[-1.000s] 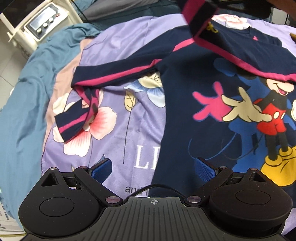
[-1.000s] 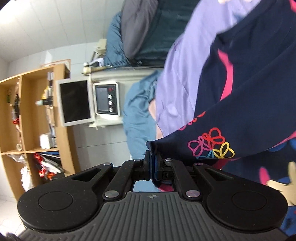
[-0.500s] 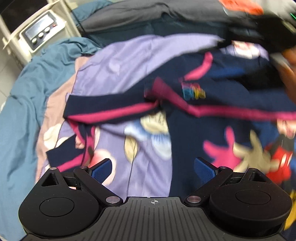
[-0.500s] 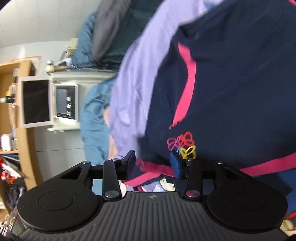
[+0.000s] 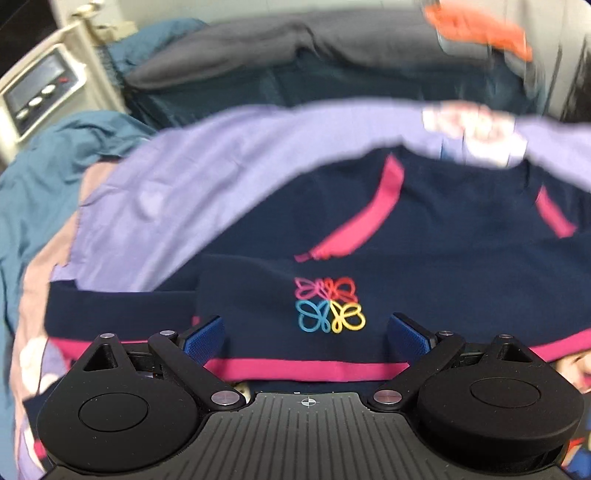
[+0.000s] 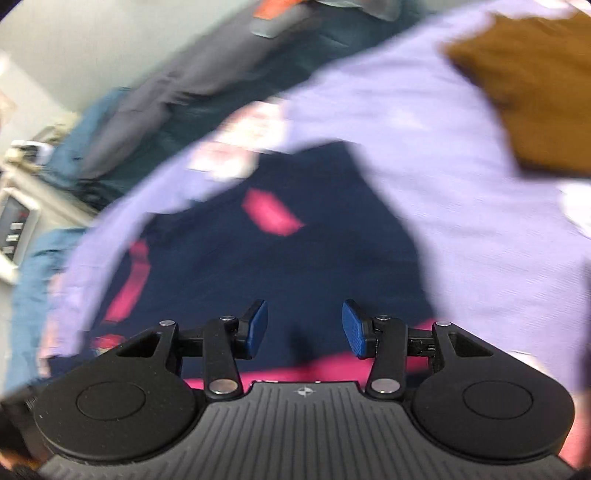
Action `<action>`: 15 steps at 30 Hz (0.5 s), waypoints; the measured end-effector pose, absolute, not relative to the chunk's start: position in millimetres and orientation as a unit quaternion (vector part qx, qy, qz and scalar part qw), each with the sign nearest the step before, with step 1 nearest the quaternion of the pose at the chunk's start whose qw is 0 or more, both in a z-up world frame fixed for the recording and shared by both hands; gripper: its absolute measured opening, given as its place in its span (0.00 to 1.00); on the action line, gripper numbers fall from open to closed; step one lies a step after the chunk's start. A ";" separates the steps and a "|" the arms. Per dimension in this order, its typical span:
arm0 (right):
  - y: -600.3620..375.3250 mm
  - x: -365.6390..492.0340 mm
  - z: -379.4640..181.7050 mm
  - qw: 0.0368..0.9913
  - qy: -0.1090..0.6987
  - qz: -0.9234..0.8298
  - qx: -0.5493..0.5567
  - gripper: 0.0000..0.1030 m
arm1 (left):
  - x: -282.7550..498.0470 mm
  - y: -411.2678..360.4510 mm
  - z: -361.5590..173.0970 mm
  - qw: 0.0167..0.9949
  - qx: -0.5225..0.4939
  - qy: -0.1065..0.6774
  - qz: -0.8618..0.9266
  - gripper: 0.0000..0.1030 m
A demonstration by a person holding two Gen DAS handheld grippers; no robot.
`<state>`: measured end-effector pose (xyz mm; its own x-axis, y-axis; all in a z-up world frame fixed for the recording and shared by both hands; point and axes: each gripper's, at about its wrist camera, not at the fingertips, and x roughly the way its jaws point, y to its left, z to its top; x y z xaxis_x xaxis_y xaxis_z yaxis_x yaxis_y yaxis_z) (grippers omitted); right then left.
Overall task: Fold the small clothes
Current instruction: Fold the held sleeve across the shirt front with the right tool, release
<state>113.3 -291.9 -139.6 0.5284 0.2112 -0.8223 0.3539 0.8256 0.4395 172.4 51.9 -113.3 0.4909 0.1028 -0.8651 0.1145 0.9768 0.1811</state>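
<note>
A navy child's top (image 5: 436, 236) with pink trim lies on a lilac sheet (image 5: 207, 184). One sleeve is folded across the body, its cuff showing a coloured butterfly logo (image 5: 328, 304). My left gripper (image 5: 308, 338) is open and empty, low over that cuff. In the right wrist view the same top (image 6: 295, 236) lies below my right gripper (image 6: 303, 328), which is open and empty. Both views are blurred.
A teal blanket (image 5: 40, 162) and grey bedding (image 5: 280, 48) lie beyond the sheet. A white device with buttons (image 5: 44, 92) stands at the far left. A brown garment (image 6: 532, 92) lies on the sheet at the right. An orange item (image 5: 480, 29) lies at the back.
My right gripper opened and let go of the sleeve, which now lies folded across the top. My left gripper moved forward over the folded cuff.
</note>
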 end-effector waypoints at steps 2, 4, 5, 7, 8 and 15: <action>-311.6 103.6 -148.6 0.810 0.489 -0.025 0.324 0.41 | 184.7 45.2 -131.1 0.834 0.134 0.536 -0.002 1.00; -326.4 98.1 -143.1 0.805 0.477 -0.021 0.353 0.41 | 186.9 46.8 -134.0 0.836 0.129 0.534 -0.003 1.00; -335.1 97.2 -137.6 0.806 0.463 -0.019 0.369 0.45 | 189.7 48.6 -133.7 0.833 0.120 0.540 -0.002 1.00; -351.1 103.2 -126.7 0.808 0.428 -0.025 0.405 0.51 | 192.8 53.9 -134.6 0.828 0.101 0.551 0.000 1.00; -362.0 108.8 -122.7 0.806 0.414 -0.029 0.422 0.52 | 192.8 54.7 -135.5 0.827 0.098 0.553 0.000 1.00; -374.7 189.3 -119.3 0.802 0.465 -0.047 0.373 0.45 | 187.9 59.0 -138.7 0.828 0.093 0.552 -0.004 1.00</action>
<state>189.3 -374.7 -119.3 0.5625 0.2711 -0.7811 0.4223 0.7180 0.5533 187.9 59.0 -138.7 0.3898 0.0956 -0.9159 0.1090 0.9828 0.1490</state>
